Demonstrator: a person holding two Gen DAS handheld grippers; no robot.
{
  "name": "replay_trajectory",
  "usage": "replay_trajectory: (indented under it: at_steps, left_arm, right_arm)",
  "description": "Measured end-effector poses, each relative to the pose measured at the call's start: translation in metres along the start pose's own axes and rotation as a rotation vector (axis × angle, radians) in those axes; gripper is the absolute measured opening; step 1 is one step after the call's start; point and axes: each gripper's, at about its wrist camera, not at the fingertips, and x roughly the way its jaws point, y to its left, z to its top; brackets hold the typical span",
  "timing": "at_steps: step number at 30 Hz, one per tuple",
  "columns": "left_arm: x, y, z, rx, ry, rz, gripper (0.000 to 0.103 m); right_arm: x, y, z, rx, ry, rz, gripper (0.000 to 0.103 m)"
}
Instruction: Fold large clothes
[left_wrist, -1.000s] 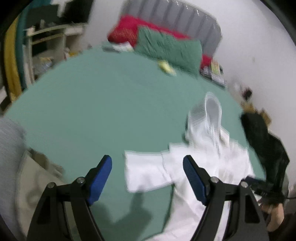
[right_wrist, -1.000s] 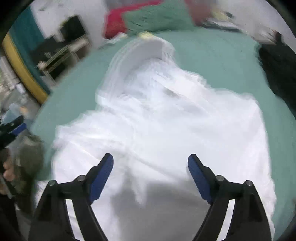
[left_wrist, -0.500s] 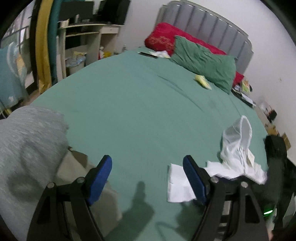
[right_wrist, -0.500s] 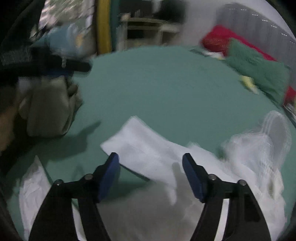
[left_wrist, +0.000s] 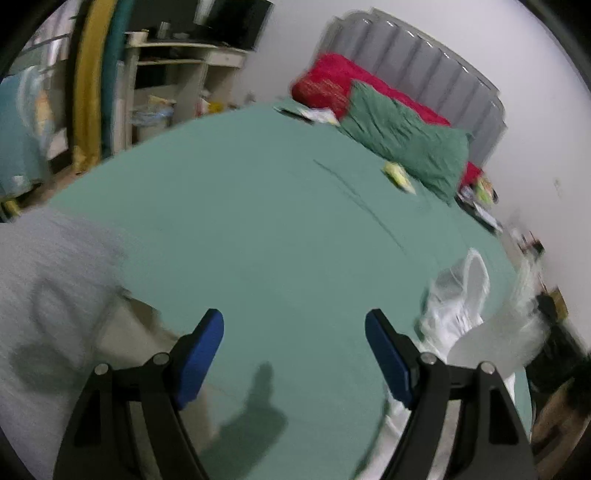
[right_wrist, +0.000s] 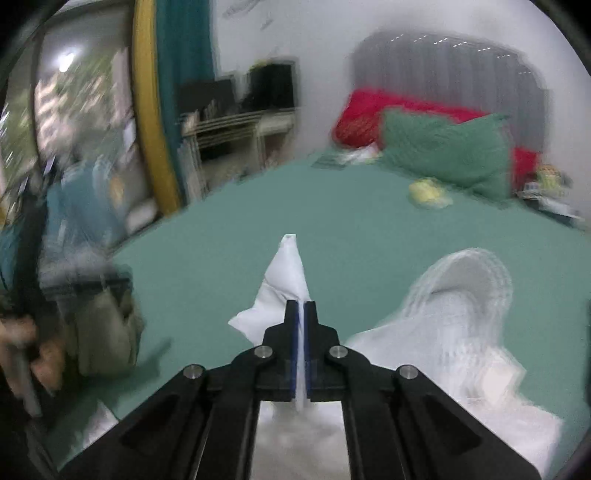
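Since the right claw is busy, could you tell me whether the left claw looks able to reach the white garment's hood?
Probably yes: the left claw is open and empty, with only bare green sheet before the hood.

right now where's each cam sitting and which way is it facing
Left wrist: on the left gripper, open over the green bed, facing the headboard; own blue fingers show.
Right wrist: on the right gripper, shut on the white hoodie, facing the same way.
Shared: bed, green pillow, hoodie.

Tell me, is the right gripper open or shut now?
Shut: the right gripper has its jaws pressed together on a fold of the white garment.
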Motion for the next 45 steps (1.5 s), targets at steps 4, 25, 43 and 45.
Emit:
replay_trajectory:
  at_steps: [4, 25, 43, 45]
  left_arm:
    - [0.037, -0.062, -0.033, 0.139, 0.136, -0.14, 0.079]
    - [0.082, -0.089, -0.03, 0.273, 0.132, -0.102, 0.011]
    - [0.028, -0.034, -0.1, 0.373, 0.336, -0.094, 0.086]
    - [0.021, -0.017, -0.121, 0.372, 0.384, -0.065, 0.086]
  right_arm:
    - [-0.07, -0.078, -0.007, 0.08, -0.056, -0.142, 0.002]
    - [-0.116, -0.225, -0.127, 0.537, -0.138, -0.072, 0.003]
    - [-0.154, -0.181, -0.219, 0.48, 0.337, -0.272, 0.07]
    - [-0.173, -0.171, -0.24, 0.459, 0.413, -0.264, 0.07]
